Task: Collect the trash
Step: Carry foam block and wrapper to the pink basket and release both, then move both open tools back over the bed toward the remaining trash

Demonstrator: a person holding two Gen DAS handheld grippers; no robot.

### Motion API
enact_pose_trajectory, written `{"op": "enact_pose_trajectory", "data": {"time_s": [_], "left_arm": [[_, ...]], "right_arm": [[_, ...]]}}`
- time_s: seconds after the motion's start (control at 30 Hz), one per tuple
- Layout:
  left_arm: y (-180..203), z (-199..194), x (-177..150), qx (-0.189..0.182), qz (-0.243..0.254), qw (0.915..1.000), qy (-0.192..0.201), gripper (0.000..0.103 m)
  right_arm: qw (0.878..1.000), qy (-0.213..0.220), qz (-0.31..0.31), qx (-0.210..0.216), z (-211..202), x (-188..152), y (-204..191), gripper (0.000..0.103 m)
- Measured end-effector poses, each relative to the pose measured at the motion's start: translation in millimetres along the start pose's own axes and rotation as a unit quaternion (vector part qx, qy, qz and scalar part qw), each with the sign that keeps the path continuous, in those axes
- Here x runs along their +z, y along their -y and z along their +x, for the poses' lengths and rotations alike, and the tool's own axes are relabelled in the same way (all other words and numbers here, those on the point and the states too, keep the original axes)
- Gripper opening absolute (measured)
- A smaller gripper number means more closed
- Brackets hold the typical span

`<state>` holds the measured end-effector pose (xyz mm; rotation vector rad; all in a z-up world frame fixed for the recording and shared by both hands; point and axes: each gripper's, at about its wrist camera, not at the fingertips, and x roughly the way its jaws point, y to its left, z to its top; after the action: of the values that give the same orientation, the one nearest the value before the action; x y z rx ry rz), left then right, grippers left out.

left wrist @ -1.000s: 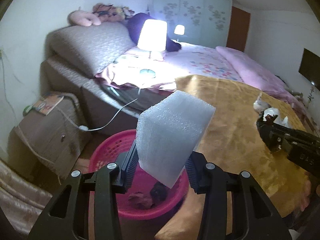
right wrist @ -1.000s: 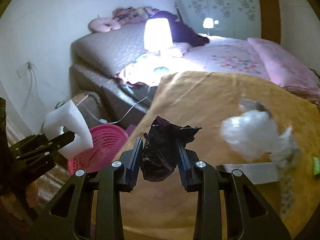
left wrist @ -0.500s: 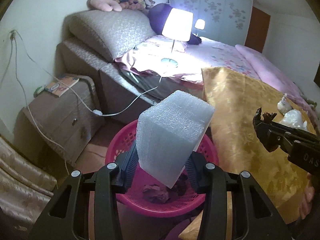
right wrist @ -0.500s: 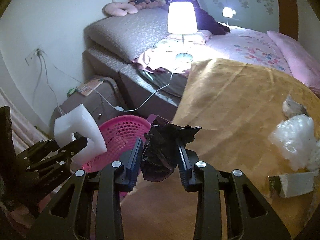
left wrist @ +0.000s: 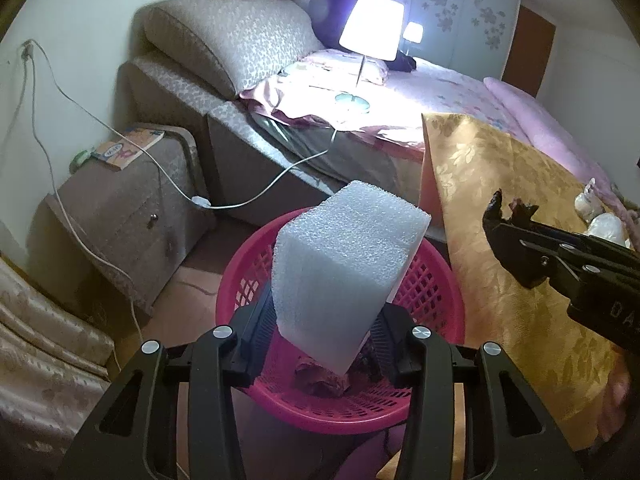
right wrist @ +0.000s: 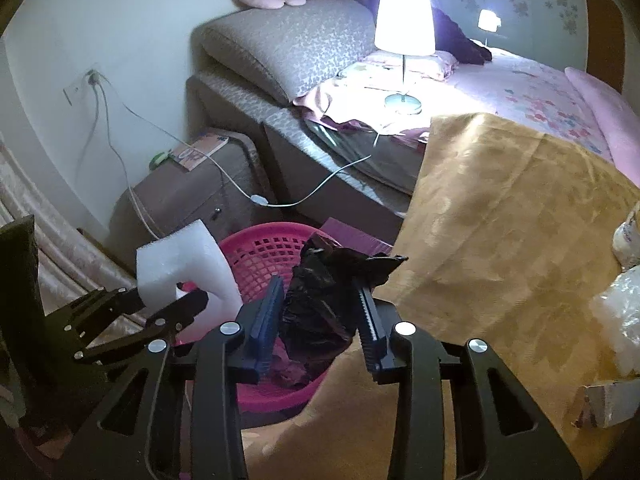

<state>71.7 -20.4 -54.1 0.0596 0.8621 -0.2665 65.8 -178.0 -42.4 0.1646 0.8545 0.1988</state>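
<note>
Holding a white foam block (left wrist: 344,268) in the left tongs (left wrist: 324,344), pads pressing on its lower sides, right above the pink basket (left wrist: 436,292) on the floor. Tilting up and to the right, the block hiding much of the basket's inside; showing beneath it some crumpled reddish scraps (left wrist: 320,376) on the basket bottom. Appearing in the right wrist view too, the same block (right wrist: 180,256) clamped in the left tongs (right wrist: 160,304) at the basket's (right wrist: 264,248) left rim.

Opening now, the right tongs (right wrist: 320,320), with a crumpled black plastic bag (right wrist: 324,300) between the fingers: touching the right finger, a gap showing against the blue-ribbed left finger (right wrist: 266,320). Hanging over the basket's right edge, beside the golden cloth (right wrist: 500,240) on the bench. Showing in the left wrist view as a black arm reaching in from the right, the right tongs (left wrist: 504,216) with a bit of the bag at the tip.

Lying on the cloth at the far right, a clump of clear plastic wrap (right wrist: 616,320) and a pale block-shaped scrap (right wrist: 600,404). Glowing behind, a lamp (left wrist: 372,28) on the bed (left wrist: 460,92), cord trailing down toward a nightstand (left wrist: 120,208).
</note>
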Motion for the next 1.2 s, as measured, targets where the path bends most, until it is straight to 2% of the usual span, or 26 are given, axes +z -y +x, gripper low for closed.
{"op": "enact_pose_trajectory", "data": {"time_s": [0.07,0.13,0.33,1.2], "left_arm": [[0,2,-1,-0.002,0.001,1.0,-0.003,0.046],[0,3,-1,0.0,0.002,1.0,-0.005,0.058],[-4,0,-1,0.008,-0.004,1.0,0.003,0.066],[18,-20,1,-0.004,0.022,0.999,0.039,0.071]], "right_arm": [[1.0,0.001,0.005,0.002,1,1,0,0.051],[1.0,0.004,0.008,0.002,0,1,1,0.055],[1.0,0.01,0.018,0.002,-4,1,4,0.057],[0.996,0.057,0.042,-0.054,-43,-21,30,0.059]]}}
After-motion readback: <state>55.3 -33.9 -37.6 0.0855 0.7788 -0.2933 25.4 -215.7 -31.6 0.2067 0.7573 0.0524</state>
